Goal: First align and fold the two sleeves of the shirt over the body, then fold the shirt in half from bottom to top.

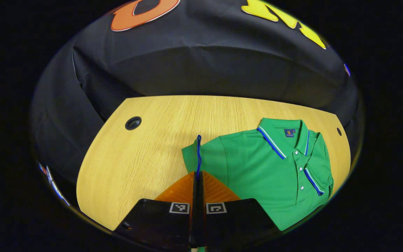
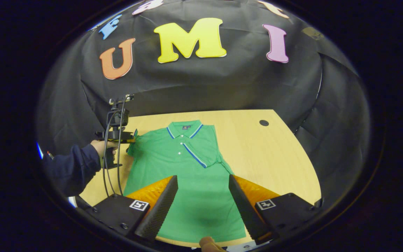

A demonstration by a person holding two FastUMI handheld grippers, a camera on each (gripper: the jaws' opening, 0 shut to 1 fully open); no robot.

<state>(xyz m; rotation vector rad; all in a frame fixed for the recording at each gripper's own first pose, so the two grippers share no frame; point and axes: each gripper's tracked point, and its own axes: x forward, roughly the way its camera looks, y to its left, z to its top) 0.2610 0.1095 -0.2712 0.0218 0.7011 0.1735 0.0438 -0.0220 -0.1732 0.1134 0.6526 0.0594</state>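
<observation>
- Looking along the left tool (image 1: 198, 175) in the left gripper view: fingers pressed together on the blue-trimmed cuff of the left sleeve (image 1: 201, 155), cuff edge standing up between the tips.
- Green polo shirt (image 1: 275, 171) lying flat, front up, on the wooden table (image 1: 145, 154), collar (image 1: 282, 134) toward the far edge, body running off toward the near right corner.
- Other sleeve (image 1: 318, 175) already folded over the chest, its striped cuff slanting beside the button placket.
- Round cable hole (image 1: 133, 123) near the far left corner, well apart from the shirt.
- Turning to the right gripper view: right tool (image 2: 203, 196) spread wide, holding nothing, hovering above the lower body of the shirt (image 2: 187, 196), near the hem at the near edge.
- Left tool (image 2: 131, 138) seen farther off, at the sleeve (image 2: 136, 143) by the left edge, gripped by a hand (image 2: 101, 147) in a dark sleeve, cables hanging below.
</observation>
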